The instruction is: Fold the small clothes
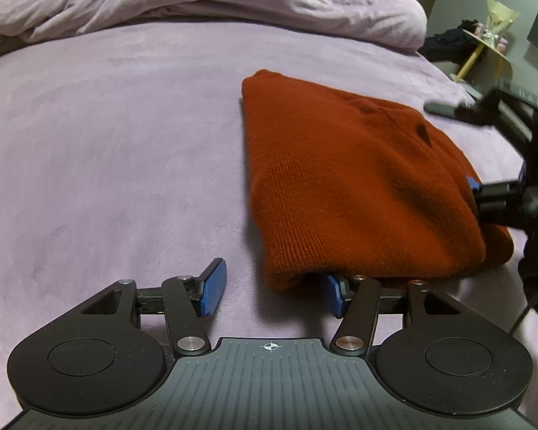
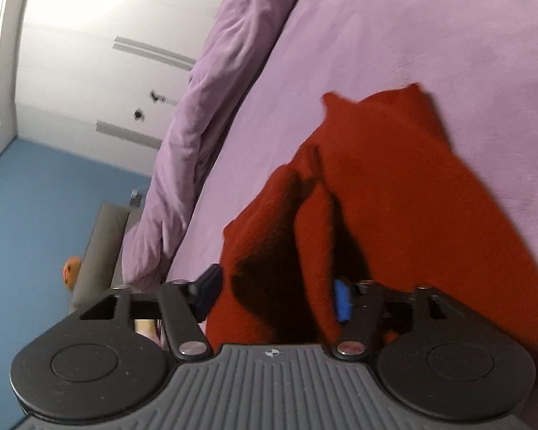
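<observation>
Folded red sweater (image 1: 344,179) on purple bed (image 1: 107,143), hiding right fingers (image 2: 341,299), spread; left gripper (image 1: 272,292) gaping; duvet (image 1: 197,3) behind.

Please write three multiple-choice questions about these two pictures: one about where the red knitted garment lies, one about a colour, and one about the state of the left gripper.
1. Where does the red sweater lie?
A. on the purple bed
B. on a wooden floor
C. on a chair

2. What colour are the pads of the left gripper?
A. green
B. blue
C. white

3. What is the state of the left gripper?
A. shut on the sweater
B. shut on nothing
C. open

Answers:
1 A, since purple fabric surrounds the sweater in the left wrist view.
2 B, since both pads show blue.
3 C, since the pads stand wide apart, one tucked at the sweater's near edge.
</observation>
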The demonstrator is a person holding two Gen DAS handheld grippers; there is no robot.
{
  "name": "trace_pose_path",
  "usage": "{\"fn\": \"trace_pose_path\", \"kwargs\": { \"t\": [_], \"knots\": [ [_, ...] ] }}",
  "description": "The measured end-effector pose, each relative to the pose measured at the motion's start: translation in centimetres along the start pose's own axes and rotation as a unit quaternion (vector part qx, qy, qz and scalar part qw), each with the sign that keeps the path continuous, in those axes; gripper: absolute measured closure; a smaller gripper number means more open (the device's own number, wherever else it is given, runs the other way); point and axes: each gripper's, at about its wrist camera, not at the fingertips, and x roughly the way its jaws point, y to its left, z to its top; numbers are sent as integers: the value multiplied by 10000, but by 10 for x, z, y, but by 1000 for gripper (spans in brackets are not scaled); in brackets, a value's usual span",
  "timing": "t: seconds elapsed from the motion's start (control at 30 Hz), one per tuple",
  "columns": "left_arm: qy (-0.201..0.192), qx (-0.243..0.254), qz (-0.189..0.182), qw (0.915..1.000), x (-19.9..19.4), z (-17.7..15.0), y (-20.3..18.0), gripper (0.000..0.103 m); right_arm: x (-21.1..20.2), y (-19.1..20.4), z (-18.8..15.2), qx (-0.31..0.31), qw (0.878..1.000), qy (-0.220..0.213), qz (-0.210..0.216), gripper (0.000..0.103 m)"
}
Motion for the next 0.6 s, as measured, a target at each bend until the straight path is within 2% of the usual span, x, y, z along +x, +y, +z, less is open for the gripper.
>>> {"fn": "trace_pose_path", "kwargs": {
  "t": [0.13,0.17,0.23,0.27,0.3,0.33,0.37,0.4,0.47,0.6],
  "knots": [
    [19,-65,2,10000,-1,-1,5,40,0,-5,3,453,9980,-38,435,30],
    [29,-109,-10,9999,0,-1,6,39,2,-4,3,420,9984,-12,372,30],
    [38,-154,0,9999,1,0,5,40,9,4,-2,71,9999,48,87,38],
    [30,-124,22,9999,1,0,3,40,14,12,-6,-249,9996,99,-95,53],
    [26,-81,50,10000,1,0,1,41,21,24,-12,-692,9969,171,-335,73],
    [21,-36,72,10000,0,1,-1,41,27,37,-17,-1233,9900,177,-668,82],
    [16,6,95,10000,-1,1,-4,41,32,50,-22,-1763,9793,158,-982,86],
    [8,39,123,9999,-2,1,-5,41,37,65,-29,-2385,9620,119,-1324,89],
    [-40,101,160,9998,-5,1,-8,41,38,93,-41,-3472,9193,-112,-1852,92],
    [-61,33,17,10000,-7,3,-8,39,17,122,-51,-4567,8573,-812,-2232,93]
  ]
}}
